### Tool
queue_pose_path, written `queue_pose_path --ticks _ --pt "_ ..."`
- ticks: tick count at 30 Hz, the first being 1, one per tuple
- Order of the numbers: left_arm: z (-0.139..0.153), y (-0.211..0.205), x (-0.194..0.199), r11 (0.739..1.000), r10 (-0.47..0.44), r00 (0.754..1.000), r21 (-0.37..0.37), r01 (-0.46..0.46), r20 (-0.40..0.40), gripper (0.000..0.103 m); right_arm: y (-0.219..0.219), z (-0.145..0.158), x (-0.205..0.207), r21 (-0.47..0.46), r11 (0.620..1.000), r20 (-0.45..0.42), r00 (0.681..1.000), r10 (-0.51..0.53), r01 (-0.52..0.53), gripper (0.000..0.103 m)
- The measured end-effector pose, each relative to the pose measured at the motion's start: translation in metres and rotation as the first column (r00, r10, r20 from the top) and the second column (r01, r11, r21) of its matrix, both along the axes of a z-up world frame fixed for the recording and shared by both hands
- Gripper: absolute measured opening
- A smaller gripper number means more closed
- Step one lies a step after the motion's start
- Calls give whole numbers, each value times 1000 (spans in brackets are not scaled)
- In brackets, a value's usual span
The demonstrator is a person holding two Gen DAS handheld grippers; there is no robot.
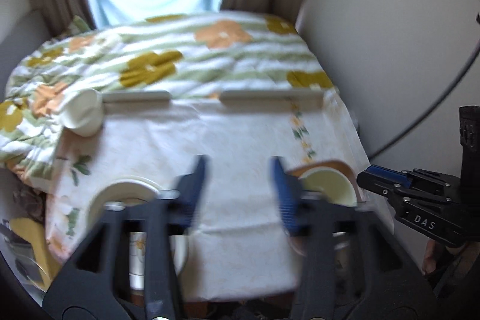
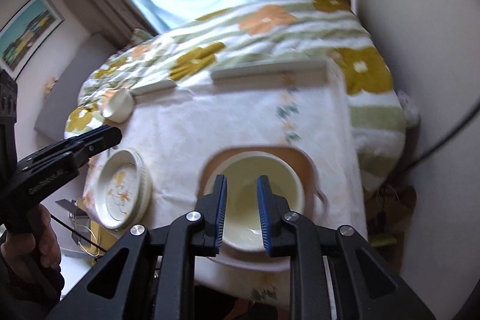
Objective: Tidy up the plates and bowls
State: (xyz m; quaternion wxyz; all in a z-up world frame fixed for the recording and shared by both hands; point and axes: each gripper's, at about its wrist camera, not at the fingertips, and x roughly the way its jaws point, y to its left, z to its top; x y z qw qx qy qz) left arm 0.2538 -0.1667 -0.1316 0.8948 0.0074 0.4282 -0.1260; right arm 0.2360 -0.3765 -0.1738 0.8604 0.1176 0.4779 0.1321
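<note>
A pale cream bowl (image 2: 264,200) sits on a square tan plate (image 2: 306,167) near the table's front right; both also show in the left wrist view (image 1: 327,185). My right gripper (image 2: 241,210) hovers over the bowl, jaws open and empty. A stack of floral plates (image 2: 123,191) lies at the front left, seen partly in the left wrist view (image 1: 126,191). A small white bowl (image 2: 118,107) lies tipped at the back left, also in the left wrist view (image 1: 82,114). My left gripper (image 1: 240,191) is open and empty above the table's front edge.
The table has a cream floral cloth (image 1: 240,134) and stands against a bed with a flowered blanket (image 1: 168,59). A grey bar (image 2: 270,69) lies along the table's far edge. A wall (image 1: 375,35) and a black cable are on the right.
</note>
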Motion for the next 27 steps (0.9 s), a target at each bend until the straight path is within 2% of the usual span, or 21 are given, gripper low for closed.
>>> queue_pose_path --ticks 1,2,4,6,9,11,14,17,20,23,24,26,27 --pt "6 9 -2 999 33 999 6 -33 29 101 10 5 7 -6 999 26 999 32 -32 32" --pt "11 19 -6 998 69 996 9 -69 65 102 20 8 13 -11 998 44 997 59 -59 57" --pt "19 43 -10 993 117 989 9 -118 92 102 37 14 24 -18 994 81 990 111 -110 90" --pt "23 69 -7 983 181 979 10 -183 90 102 53 21 35 -31 988 116 981 153 -151 90" --pt "32 111 -3 961 278 955 -40 -275 109 102 83 34 55 -44 971 140 961 239 -235 90" --pt "39 140 -1 944 328 936 -78 -320 126 102 106 48 73 -33 956 159 943 293 -292 90" --pt "46 182 11 923 383 913 -95 -373 142 102 139 67 100 -19 939 185 921 342 -344 91" --pt "43 224 38 908 414 905 -112 -404 97 102 180 76 134 -62 930 170 914 368 -363 91" --pt "25 262 70 889 437 899 -157 -429 20 102 214 67 166 -60 917 135 907 399 -394 91" --pt "-10 297 104 865 463 883 -180 -468 -72 102 247 42 201 -14 912 69 910 409 -410 91" --pt "-22 305 113 859 463 881 -193 -473 -98 98 259 30 213 2 910 46 909 415 -416 91" --pt "-51 320 134 845 452 875 -231 -482 -173 84 278 5 232 14 907 6 907 421 -421 90" --pt "-67 326 146 839 440 872 -247 -484 -212 74 286 -4 240 16 908 -11 908 420 -419 90"
